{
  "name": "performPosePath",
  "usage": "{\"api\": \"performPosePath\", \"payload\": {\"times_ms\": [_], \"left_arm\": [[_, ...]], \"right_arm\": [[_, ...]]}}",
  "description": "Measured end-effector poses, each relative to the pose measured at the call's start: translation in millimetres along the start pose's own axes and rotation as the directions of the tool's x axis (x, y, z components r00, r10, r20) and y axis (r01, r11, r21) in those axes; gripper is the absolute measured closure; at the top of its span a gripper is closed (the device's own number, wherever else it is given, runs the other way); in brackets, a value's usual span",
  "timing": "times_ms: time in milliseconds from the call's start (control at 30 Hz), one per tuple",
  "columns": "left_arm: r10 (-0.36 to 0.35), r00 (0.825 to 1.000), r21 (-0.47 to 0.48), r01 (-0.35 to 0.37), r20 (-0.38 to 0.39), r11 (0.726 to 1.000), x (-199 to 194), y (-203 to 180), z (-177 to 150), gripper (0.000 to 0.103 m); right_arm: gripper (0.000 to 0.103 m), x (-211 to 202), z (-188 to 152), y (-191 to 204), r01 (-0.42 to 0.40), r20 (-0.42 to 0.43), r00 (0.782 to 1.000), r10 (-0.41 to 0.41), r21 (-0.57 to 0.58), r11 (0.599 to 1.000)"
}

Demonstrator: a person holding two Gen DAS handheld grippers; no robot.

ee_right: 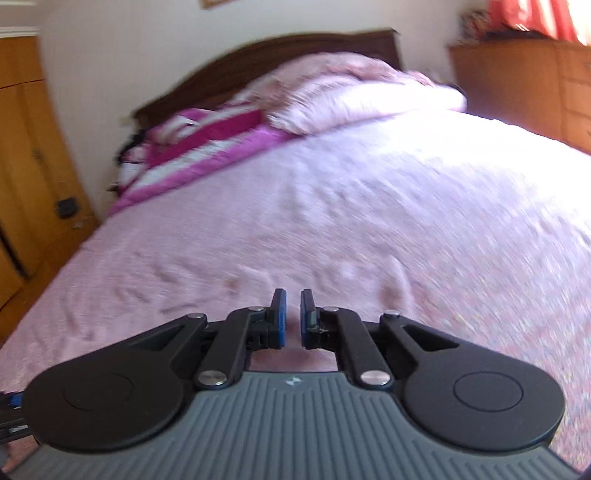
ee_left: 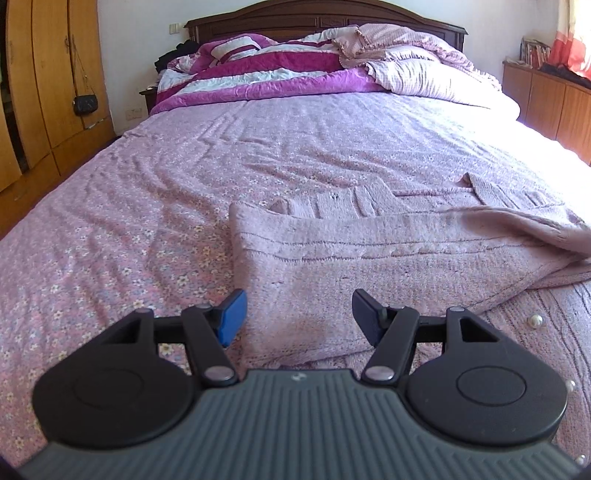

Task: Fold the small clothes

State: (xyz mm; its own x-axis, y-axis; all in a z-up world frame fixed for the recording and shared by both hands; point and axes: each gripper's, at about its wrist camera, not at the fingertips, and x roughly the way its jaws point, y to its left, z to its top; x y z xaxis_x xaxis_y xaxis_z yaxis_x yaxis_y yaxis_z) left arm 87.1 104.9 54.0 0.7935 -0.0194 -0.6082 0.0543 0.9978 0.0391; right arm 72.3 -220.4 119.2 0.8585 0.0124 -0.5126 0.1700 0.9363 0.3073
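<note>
A mauve knit garment (ee_left: 369,251) lies partly folded on the floral bedspread (ee_left: 110,229), with its left edge folded straight and a loose flap (ee_left: 524,225) bunched at the right. Small pearl buttons (ee_left: 535,320) show on the cloth near the right. My left gripper (ee_left: 299,299) hovers open over the garment's near left corner, its blue-padded fingers astride the cloth without pinching it. In the blurred right wrist view, my right gripper (ee_right: 293,295) is shut with nothing between its pads, above the pink bedspread (ee_right: 332,206). I cannot make out the garment in that view.
A magenta and white striped quilt (ee_left: 258,70) and a pink ruffled blanket (ee_left: 417,62) are heaped by the dark headboard (ee_left: 321,14). A wooden wardrobe (ee_left: 48,81) with a hanging black purse (ee_left: 85,104) stands left. A low cabinet (ee_left: 554,99) lines the right wall.
</note>
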Motion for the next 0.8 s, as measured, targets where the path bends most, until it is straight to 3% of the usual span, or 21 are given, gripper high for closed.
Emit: {"api": "performPosePath", "payload": {"times_ms": [67, 167, 267, 333, 400, 500, 733, 767, 800], "left_arm": [[0.001, 1.000, 0.004, -0.001, -0.010, 1.000, 3, -1, -1, 0.038], [0.012, 1.000, 0.026, -0.012, -0.018, 1.000, 7, -4, -3, 0.038], [0.017, 1.000, 0.036, -0.017, -0.022, 0.999, 10, -8, -3, 0.038], [0.018, 1.000, 0.038, -0.017, -0.022, 0.999, 11, -9, -4, 0.038], [0.020, 1.000, 0.043, -0.019, -0.021, 0.999, 11, -10, -5, 0.038], [0.022, 1.000, 0.042, -0.021, -0.016, 0.999, 11, -11, -5, 0.038], [0.024, 1.000, 0.040, -0.023, -0.020, 0.999, 15, -10, -5, 0.038], [0.025, 0.999, 0.041, -0.024, -0.021, 0.999, 15, -10, -6, 0.038], [0.025, 0.999, 0.042, -0.024, -0.021, 0.999, 16, -11, -6, 0.038]], "right_arm": [[0.095, 7, -7, -12, 0.037, -0.015, 0.999, -0.037, 0.033, 0.999], [0.093, 11, -15, -24, 0.021, -0.040, 0.999, -0.018, 0.081, 0.997], [0.079, 5, -21, -16, -0.036, -0.040, 0.998, 0.038, 0.051, 0.998], [0.056, 2, -25, -3, -0.052, -0.044, 0.998, 0.052, -0.010, 0.999], [0.048, -5, -32, 5, -0.054, -0.031, 0.998, 0.052, -0.052, 0.997], [0.047, -6, -41, 11, -0.045, -0.042, 0.998, 0.042, -0.087, 0.995], [0.048, 8, -58, -3, -0.045, -0.102, 0.994, 0.040, -0.045, 0.998], [0.050, 8, -59, -2, -0.048, -0.098, 0.994, 0.041, -0.065, 0.997], [0.061, 8, -58, -2, -0.053, -0.089, 0.995, 0.046, -0.081, 0.995]]}}
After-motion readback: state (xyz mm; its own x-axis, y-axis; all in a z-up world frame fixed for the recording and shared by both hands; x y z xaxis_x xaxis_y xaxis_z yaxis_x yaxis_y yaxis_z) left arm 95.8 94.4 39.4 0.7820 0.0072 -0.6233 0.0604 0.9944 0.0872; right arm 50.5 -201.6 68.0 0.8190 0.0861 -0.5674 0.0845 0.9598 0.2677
